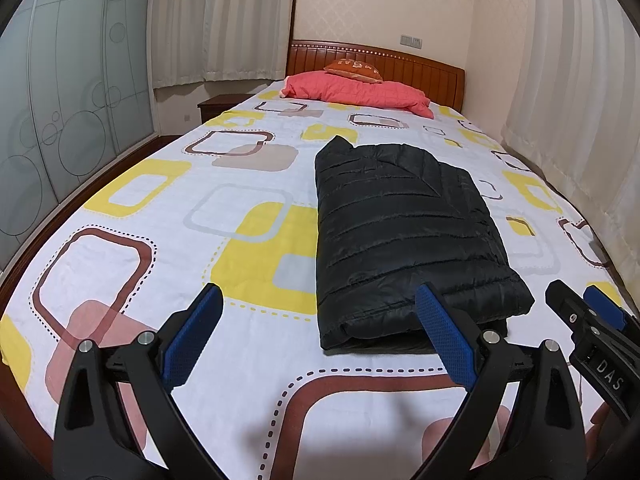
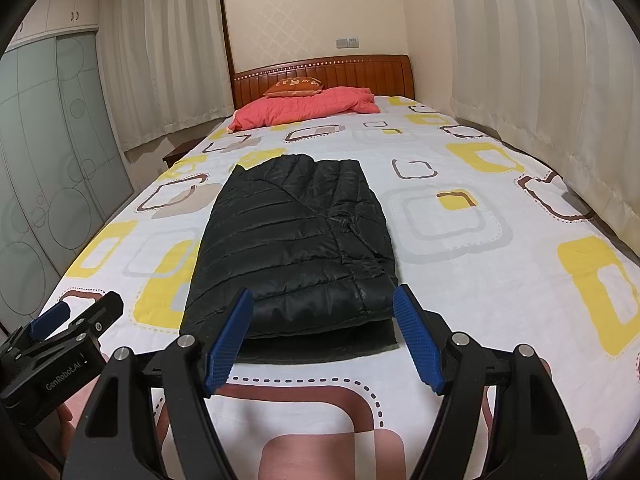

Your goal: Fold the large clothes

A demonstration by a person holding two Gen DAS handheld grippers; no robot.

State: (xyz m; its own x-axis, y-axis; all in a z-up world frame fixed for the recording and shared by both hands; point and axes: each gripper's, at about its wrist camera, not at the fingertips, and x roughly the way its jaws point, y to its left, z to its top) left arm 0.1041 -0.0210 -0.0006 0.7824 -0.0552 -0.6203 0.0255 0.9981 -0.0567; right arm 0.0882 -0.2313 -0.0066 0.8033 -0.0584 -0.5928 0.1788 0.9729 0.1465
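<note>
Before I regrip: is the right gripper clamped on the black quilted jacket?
No, the right gripper stands open, short of the black quilted jacket.

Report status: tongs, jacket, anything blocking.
Left tongs open, empty. Right tongs open, empty, just short of the near hem. Black puffer jacket folded flat on bed. Nothing in the way.

Your folded jacket point(image 2: 292, 248) lies lengthwise on the bed point(image 2: 460, 208), mid-bed, its near edge just ahead of both grippers. Your left gripper point(image 1: 320, 332) sits left of that edge, your right gripper point(image 2: 324, 332) straddles it. A quilt point(image 2: 304, 110) with a pillow point(image 2: 294, 87) on it lies behind, at the headboard point(image 2: 360, 70). A wardrobe point(image 1: 60, 140) stands left, curtains point(image 2: 540, 80) right.
</note>
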